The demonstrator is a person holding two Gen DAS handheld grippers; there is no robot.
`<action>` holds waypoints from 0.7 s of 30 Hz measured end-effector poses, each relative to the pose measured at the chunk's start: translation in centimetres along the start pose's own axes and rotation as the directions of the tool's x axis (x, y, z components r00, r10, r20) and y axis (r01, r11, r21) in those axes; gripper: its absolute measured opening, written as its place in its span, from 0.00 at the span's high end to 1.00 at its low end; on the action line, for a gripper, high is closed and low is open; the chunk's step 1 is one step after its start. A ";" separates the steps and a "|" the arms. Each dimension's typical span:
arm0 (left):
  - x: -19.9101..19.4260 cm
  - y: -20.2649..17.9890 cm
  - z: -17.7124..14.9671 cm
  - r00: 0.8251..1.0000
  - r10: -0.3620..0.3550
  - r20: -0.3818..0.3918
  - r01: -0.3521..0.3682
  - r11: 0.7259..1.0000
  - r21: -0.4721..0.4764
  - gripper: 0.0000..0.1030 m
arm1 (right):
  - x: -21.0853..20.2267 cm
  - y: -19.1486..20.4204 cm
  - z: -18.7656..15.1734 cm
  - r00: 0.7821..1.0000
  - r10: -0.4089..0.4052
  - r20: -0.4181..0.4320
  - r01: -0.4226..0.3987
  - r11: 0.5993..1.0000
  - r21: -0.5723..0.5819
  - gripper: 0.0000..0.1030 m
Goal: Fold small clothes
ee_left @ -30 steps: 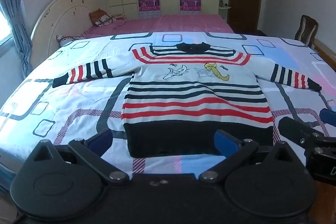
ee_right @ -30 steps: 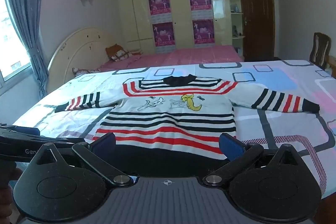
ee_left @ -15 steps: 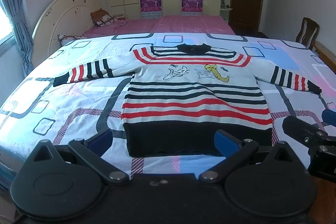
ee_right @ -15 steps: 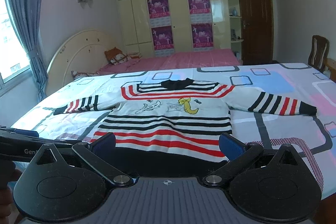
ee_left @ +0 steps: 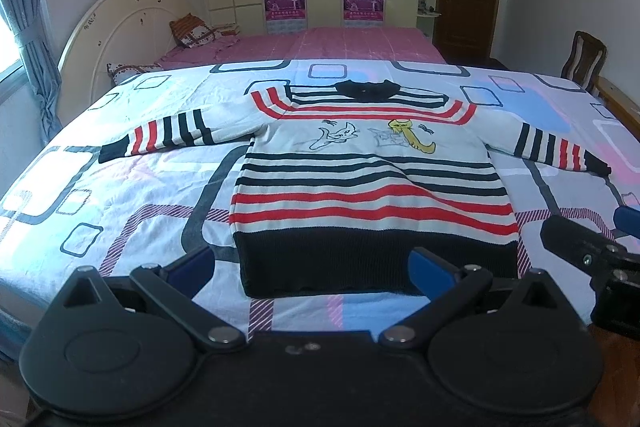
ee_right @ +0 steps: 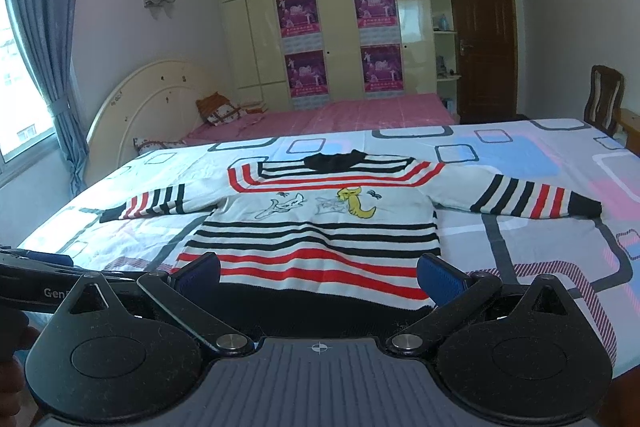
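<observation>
The striped sweater (ee_left: pixel 372 183) lies flat on the bed (ee_left: pixel 120 187), sleeves spread out to 9 and 3 o'clock, black collar at 12, black hem nearest the cameras. The left tongs (ee_left: pixel 312 267) hover at 6 o'clock by the hem, blue pads spread wide, gripping nothing. The right tongs (ee_right: pixel 320 273) hang over the hem too, equally wide apart and empty. Cat drawings decorate the chest.
</observation>
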State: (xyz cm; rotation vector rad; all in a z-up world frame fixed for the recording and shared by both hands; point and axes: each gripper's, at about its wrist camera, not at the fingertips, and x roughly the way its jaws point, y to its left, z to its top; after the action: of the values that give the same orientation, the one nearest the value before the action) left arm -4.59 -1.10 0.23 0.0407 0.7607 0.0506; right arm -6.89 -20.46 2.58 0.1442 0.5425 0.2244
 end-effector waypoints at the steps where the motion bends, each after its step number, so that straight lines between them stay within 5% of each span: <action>1: 0.0 0.0 0.0 1.000 0.001 -0.001 -0.001 1.000 -0.001 0.00 | 0.0 0.0 0.0 1.000 -0.001 0.001 0.001 1.000 -0.001 0.00; 21: 0.2 0.7 -0.1 1.000 0.000 -0.003 0.000 1.000 -0.008 0.00 | 0.2 0.6 0.0 1.000 0.001 0.001 -0.001 1.000 -0.007 0.00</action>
State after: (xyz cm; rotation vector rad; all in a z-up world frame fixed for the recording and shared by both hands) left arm -4.52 -0.43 0.10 0.0333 0.7636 0.0538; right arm -6.84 -19.80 2.59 0.1377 0.5409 0.2274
